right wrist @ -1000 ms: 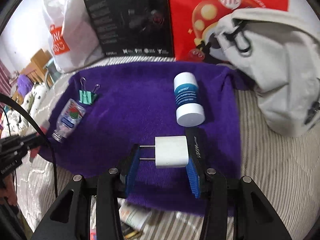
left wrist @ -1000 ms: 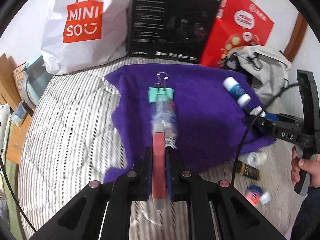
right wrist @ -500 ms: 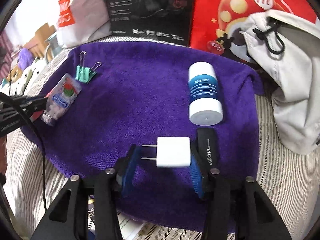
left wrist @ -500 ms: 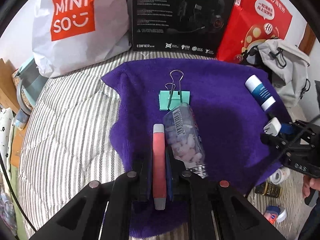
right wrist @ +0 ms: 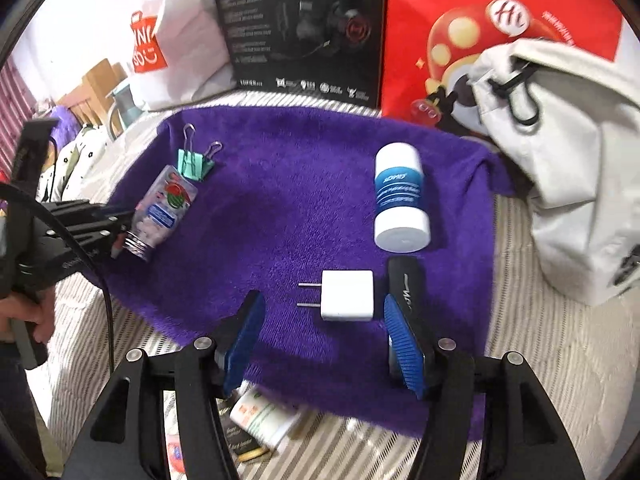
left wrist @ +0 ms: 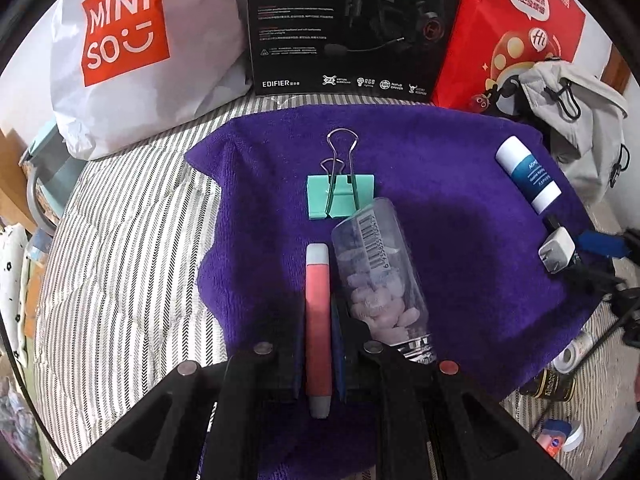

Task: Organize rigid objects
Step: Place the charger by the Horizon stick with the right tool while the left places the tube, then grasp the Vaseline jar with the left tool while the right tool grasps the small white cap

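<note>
A purple cloth (left wrist: 460, 184) (right wrist: 288, 208) covers part of the striped bed. My left gripper (left wrist: 318, 320) is shut on a red stick with grey ends (left wrist: 317, 312), low over the cloth's near edge. Right beside it lies a clear candy bottle (left wrist: 378, 276) (right wrist: 162, 212), and beyond that a teal binder clip (left wrist: 340, 194) (right wrist: 194, 162). My right gripper (right wrist: 322, 304) is open, and a white plug charger (right wrist: 348, 295) (left wrist: 557, 255) lies on the cloth between its fingers. A black flat item (right wrist: 404, 284) and a blue-white tube (right wrist: 400, 196) (left wrist: 527, 176) lie just past it.
A white shopping bag (left wrist: 132, 52), a black headset box (left wrist: 344, 24) and a red bag (left wrist: 516, 36) stand behind the cloth. At the right slumps a grey backpack (right wrist: 568, 168). Small jars and tubes (right wrist: 264, 420) (left wrist: 554, 384) lie on the bed near the cloth's front edge.
My right gripper has opened and let the white charger go onto the cloth. My left gripper has moved forward with the red stick, alongside the candy bottle.
</note>
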The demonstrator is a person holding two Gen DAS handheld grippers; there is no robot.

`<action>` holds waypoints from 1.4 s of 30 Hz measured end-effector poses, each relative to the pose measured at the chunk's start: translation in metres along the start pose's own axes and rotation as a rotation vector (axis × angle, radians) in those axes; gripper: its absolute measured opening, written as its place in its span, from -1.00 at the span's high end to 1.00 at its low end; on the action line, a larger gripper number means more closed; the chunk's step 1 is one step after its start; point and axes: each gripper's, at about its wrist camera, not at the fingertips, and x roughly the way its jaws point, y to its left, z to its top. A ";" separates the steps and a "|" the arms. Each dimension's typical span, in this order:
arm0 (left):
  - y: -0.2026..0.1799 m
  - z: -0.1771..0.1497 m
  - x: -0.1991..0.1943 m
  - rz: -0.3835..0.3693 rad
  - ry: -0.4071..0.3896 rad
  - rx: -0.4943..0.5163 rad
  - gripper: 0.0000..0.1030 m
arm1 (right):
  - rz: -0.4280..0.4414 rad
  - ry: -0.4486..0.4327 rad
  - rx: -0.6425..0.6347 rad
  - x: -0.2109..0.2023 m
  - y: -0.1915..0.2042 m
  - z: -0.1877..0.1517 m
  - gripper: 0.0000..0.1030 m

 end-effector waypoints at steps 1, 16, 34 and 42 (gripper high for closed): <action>0.000 0.000 0.000 0.003 0.007 0.002 0.73 | -0.001 -0.005 0.004 -0.005 0.000 -0.001 -0.20; -0.018 -0.040 -0.082 -0.001 -0.064 -0.001 -0.16 | -0.021 -0.029 0.154 -0.080 -0.019 -0.085 -0.20; -0.125 -0.120 -0.090 -0.203 -0.045 0.298 -0.16 | -0.075 -0.050 0.278 -0.137 -0.011 -0.197 -0.20; -0.135 -0.122 -0.070 -0.237 -0.042 0.386 -0.16 | -0.112 0.002 0.284 -0.129 -0.003 -0.213 -0.20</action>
